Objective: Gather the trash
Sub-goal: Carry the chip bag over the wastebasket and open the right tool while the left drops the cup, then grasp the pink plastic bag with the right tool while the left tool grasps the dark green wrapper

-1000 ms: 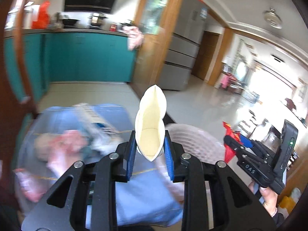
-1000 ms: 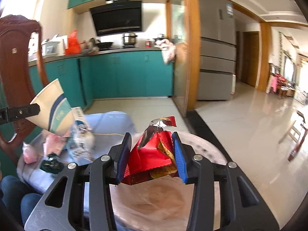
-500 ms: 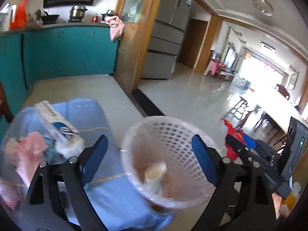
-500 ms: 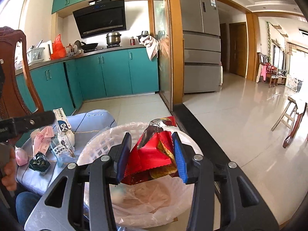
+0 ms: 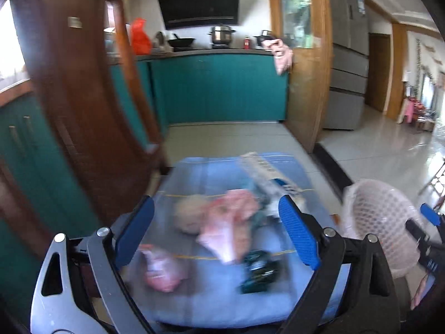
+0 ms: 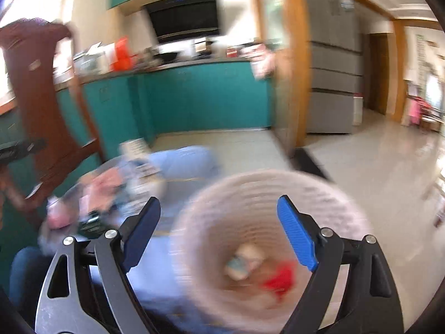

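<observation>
The right claw (image 6: 218, 222), jaws opening and empty, hangs over the white basket (image 6: 342, 208) holding a red wrapper (image 6: 281, 279).

Teal cabinets (image 5: 222, 89) ran along the far wall under a dark countertop, with a black range hood (image 5: 198, 2) mounted above. On the counter stood a steel pot (image 5: 221, 34), a dark wok (image 5: 180, 41) and an orange plastic bag (image 5: 140, 37) (its contents could not be made out). A pink cloth (image 5: 282, 55) hung off the counter's end beside a wooden door frame (image 5: 311, 69). A grey refrigerator (image 5: 347, 55) stood beyond it, and a dark wooden chair back (image 5: 72, 83) rose at left.
</observation>
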Demonstrator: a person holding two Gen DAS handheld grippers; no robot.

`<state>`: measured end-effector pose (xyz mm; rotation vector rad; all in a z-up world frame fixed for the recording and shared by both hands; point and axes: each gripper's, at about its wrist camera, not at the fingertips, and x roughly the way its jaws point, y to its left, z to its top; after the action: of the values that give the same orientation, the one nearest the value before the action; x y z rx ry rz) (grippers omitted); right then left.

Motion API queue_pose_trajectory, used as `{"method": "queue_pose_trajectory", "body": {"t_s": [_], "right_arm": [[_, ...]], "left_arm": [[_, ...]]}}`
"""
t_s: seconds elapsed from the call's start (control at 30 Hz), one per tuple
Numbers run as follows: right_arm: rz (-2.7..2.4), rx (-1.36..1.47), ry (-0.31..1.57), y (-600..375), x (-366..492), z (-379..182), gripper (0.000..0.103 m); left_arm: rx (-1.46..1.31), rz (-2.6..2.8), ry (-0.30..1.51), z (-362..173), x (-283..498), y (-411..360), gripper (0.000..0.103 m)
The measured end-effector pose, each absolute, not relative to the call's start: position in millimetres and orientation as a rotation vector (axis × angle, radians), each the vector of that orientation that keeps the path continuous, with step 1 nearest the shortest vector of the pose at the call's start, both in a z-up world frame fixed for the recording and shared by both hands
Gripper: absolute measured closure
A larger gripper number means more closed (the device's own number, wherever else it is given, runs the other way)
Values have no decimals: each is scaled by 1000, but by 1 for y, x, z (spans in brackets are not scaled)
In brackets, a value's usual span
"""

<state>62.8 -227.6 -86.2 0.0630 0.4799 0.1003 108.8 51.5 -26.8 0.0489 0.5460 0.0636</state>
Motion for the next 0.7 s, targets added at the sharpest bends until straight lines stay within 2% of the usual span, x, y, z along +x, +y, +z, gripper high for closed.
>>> {"method": "queue_pose_trajectory", "body": {"t_s": [0.27, 0.4, 0.5, 0.63, 0.67, 0.7], "right_arm": [[449, 23, 582, -99, 99, -115, 19], [643, -2, 631, -42, 122, -116, 19], [731, -36, 690, -2, 143, -121, 26], [839, -96, 775, 53, 169, -133, 28], [839, -123, 797, 67, 175, -139, 31], [830, -149, 812, 74, 177, -143, 38]], "left_arm": [[26, 65, 618, -28, 68, 103, 24], [54, 86, 616, -27, 35, 120, 25], [74, 98, 603, -23, 11, 130, 25], [81, 114, 596, -19, -7, 142, 25], [79, 116, 596, -20, -10, 145, 25], [74, 116, 599, -21, -12, 147, 25]]}}
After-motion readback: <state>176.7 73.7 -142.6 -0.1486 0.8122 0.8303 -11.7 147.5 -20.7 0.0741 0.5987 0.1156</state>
